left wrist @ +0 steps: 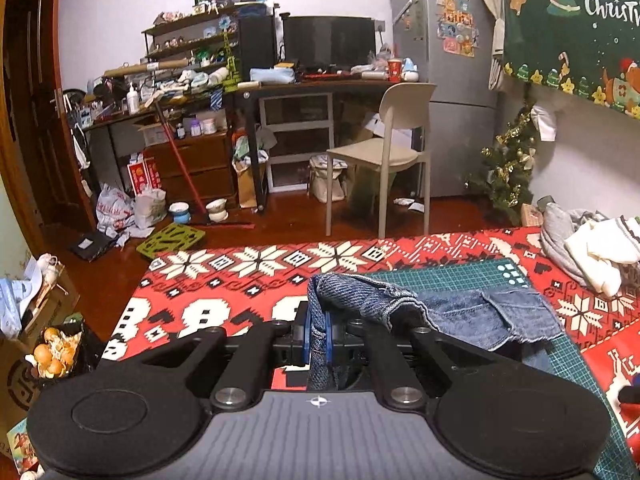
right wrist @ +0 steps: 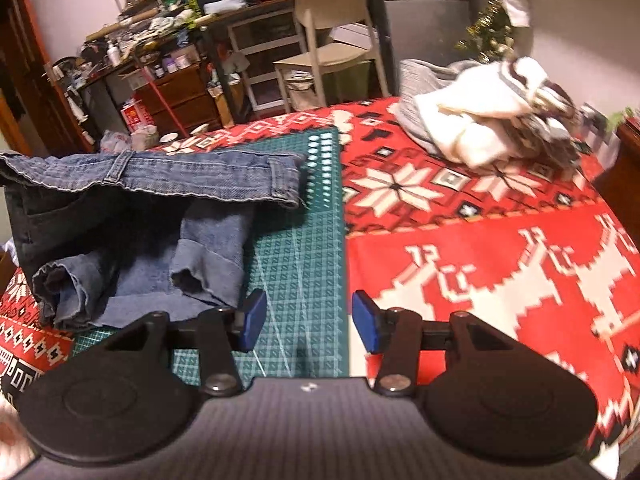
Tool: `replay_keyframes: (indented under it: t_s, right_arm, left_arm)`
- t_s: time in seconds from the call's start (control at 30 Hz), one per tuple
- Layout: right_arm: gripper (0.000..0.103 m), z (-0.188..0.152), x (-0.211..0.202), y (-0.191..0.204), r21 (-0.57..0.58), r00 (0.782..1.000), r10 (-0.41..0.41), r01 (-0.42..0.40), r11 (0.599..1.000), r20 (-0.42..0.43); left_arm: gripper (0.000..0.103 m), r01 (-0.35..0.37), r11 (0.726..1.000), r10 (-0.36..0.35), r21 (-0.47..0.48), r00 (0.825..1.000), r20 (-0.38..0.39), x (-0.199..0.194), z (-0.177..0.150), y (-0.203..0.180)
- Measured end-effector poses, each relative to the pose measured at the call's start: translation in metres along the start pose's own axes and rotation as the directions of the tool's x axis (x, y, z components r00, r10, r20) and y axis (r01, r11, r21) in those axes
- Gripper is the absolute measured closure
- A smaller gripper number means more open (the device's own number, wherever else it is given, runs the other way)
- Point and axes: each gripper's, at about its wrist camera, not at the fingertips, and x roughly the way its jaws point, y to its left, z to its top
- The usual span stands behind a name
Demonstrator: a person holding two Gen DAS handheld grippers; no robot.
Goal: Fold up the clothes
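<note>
The left gripper (left wrist: 318, 338) is clamped on a fold of the denim shorts (left wrist: 460, 312), which trail ahead and to its right over the green cutting mat (left wrist: 452, 276). The right gripper (right wrist: 308, 322) hangs with fingers apart and nothing between them, above the mat on the tabletop (right wrist: 480, 220), the shorts just to its left and a heap of pale clothes (right wrist: 492, 116) far ahead to its right.

Red patterned tablecloth (right wrist: 460, 208), green cutting mat (right wrist: 304, 240), heaped clothes pile (right wrist: 488, 120)
</note>
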Motion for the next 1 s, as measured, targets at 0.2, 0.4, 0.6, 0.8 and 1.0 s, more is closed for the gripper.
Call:
replay_keyframes:
  t_s: [0.2,0.4,0.6,0.8,1.0]
  right_arm:
    - [0.057,0.012,0.024,0.015,0.0,0.997,0.07,-0.07,0.998,0.013]
    - [0.056,0.018,0.048,0.05,-0.034,0.99,0.137,-0.137,0.99,-0.015]
    - [0.061,0.021,0.084,0.074,-0.068,0.99,0.121,-0.126,0.99,-0.07]
    - [0.097,0.021,0.075,0.058,-0.04,0.998,0.034,-0.036,0.999,-0.053]
    - [0.099,0.03,0.029,0.014,0.097,1.0,0.022,-0.023,0.995,0.017]
  left_arm:
    - [0.096,0.004,1.0,-0.004,-0.02,1.0,-0.001,0.009,0.009,-0.001]
    - [0.096,0.007,0.999,-0.008,-0.039,1.0,-0.024,0.018,0.016,0.007]
    - [0.096,-0.002,0.999,-0.001,-0.049,0.999,-0.052,0.03,0.019,0.014]
    - [0.096,0.005,0.997,-0.012,-0.081,0.997,-0.081,0.04,0.026,0.026]
    - [0.097,0.042,0.996,-0.049,-0.081,0.995,-0.087,0.04,0.035,0.024]
